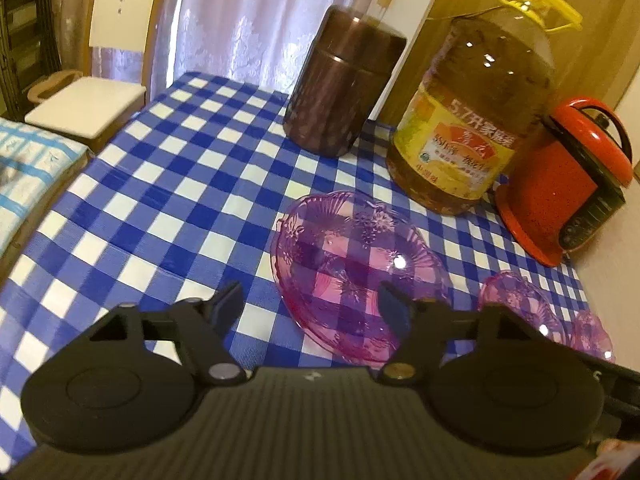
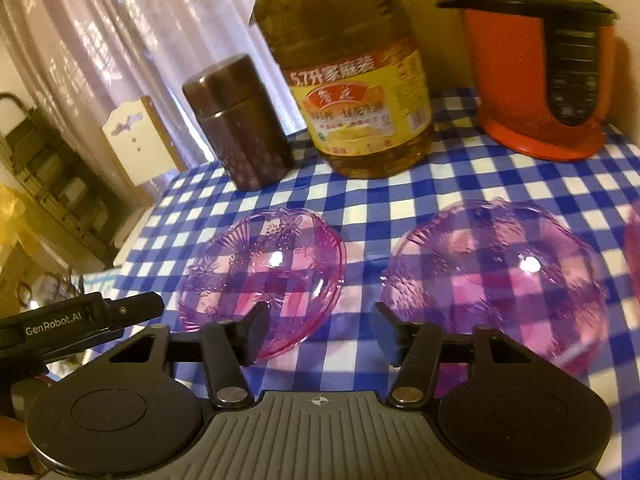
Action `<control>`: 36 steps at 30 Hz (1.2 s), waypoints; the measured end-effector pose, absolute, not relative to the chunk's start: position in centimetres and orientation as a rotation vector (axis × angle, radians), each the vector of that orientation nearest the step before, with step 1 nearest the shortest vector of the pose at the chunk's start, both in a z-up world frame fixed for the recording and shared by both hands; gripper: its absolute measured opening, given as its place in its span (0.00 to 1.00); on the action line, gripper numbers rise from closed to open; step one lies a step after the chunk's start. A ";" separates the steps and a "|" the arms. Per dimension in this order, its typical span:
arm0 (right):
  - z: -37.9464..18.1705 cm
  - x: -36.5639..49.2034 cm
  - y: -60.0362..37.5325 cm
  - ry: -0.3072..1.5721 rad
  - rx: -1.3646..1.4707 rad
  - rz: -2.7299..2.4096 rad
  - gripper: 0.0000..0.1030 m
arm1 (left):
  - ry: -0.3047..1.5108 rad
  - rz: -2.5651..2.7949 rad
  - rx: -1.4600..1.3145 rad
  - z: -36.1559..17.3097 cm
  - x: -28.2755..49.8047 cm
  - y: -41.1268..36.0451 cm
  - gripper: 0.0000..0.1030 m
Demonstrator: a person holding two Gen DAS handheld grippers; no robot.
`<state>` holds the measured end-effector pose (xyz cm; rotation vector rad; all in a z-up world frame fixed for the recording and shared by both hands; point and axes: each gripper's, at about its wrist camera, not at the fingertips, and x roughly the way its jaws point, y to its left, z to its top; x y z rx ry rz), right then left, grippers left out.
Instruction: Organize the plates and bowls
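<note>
Three pink see-through bowls stand on the blue-and-white checked tablecloth (image 1: 168,184). In the left wrist view the largest bowl (image 1: 356,272) lies just ahead. My left gripper (image 1: 312,308) is open; the bowl's near left rim sits between its fingers, and the right finger (image 1: 394,312) overlaps the bowl. Two smaller bowls (image 1: 520,304) (image 1: 592,336) sit to the right. In the right wrist view my right gripper (image 2: 320,332) is open over the gap between the left bowl (image 2: 264,276) and the right bowl (image 2: 496,276), with bare cloth between its fingers.
At the back of the table stand a brown canister (image 1: 344,84), a big oil bottle (image 1: 476,112) and a red appliance (image 1: 568,176). A white chair (image 1: 100,72) and a curtain lie beyond the far left edge. The left gripper's body (image 2: 80,320) shows at the right view's left.
</note>
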<state>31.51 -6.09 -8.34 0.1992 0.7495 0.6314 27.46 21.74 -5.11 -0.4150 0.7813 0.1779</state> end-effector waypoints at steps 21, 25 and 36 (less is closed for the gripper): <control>-11.0 38.2 -2.3 0.769 0.096 0.641 0.30 | 0.863 0.174 -0.358 -8.8 31.8 22.9 0.38; -11.5 38.4 -1.7 0.782 0.065 0.641 0.28 | 0.881 0.167 -0.368 -9.4 32.0 23.0 0.35; -12.4 38.7 -0.7 0.809 0.012 0.650 0.20 | 0.888 0.165 -0.374 -9.4 32.3 23.1 0.19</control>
